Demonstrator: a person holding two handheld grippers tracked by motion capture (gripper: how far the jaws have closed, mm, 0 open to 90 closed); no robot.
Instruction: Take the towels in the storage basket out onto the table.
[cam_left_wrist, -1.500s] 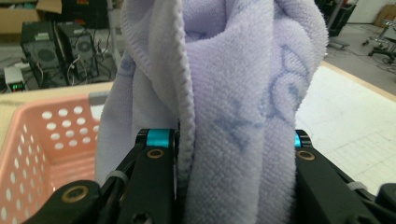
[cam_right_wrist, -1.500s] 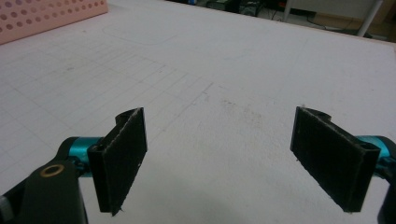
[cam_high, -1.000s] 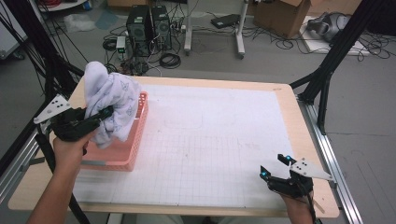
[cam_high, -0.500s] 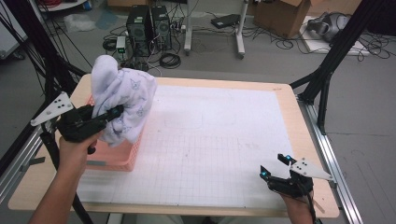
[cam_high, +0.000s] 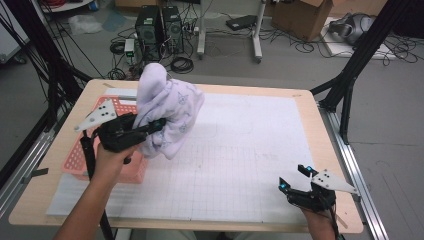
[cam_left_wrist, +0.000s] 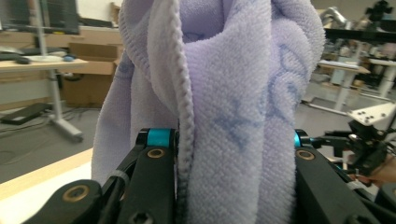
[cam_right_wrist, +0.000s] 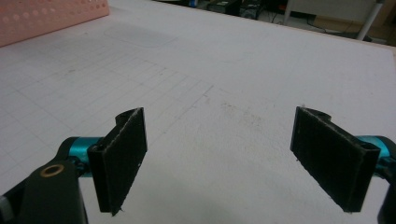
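A bunched lilac towel (cam_high: 167, 112) with a faint blue pattern hangs in the air at the right edge of a pink perforated basket (cam_high: 80, 155). My left gripper (cam_high: 152, 127) is shut on the towel, whose folds bulge above and below the jaws. In the left gripper view the towel (cam_left_wrist: 224, 116) is pinched between the two black jaws and hides most of the scene. My right gripper (cam_high: 295, 180) rests open near the table's front right corner, over the white grid mat (cam_high: 240, 150). Its two pads (cam_right_wrist: 123, 154) stand wide apart with bare mat (cam_right_wrist: 219, 116) between them.
The wooden table (cam_high: 320, 145) has black frame posts at its left and right sides. On the floor behind it are computer towers (cam_high: 157, 27), cables and cardboard boxes (cam_high: 300, 15). The pink basket (cam_right_wrist: 42, 16) shows at the far left in the right gripper view.
My left gripper has carried the towel up out of the basket and to the right, toward the mat. The right gripper has stayed where it was.
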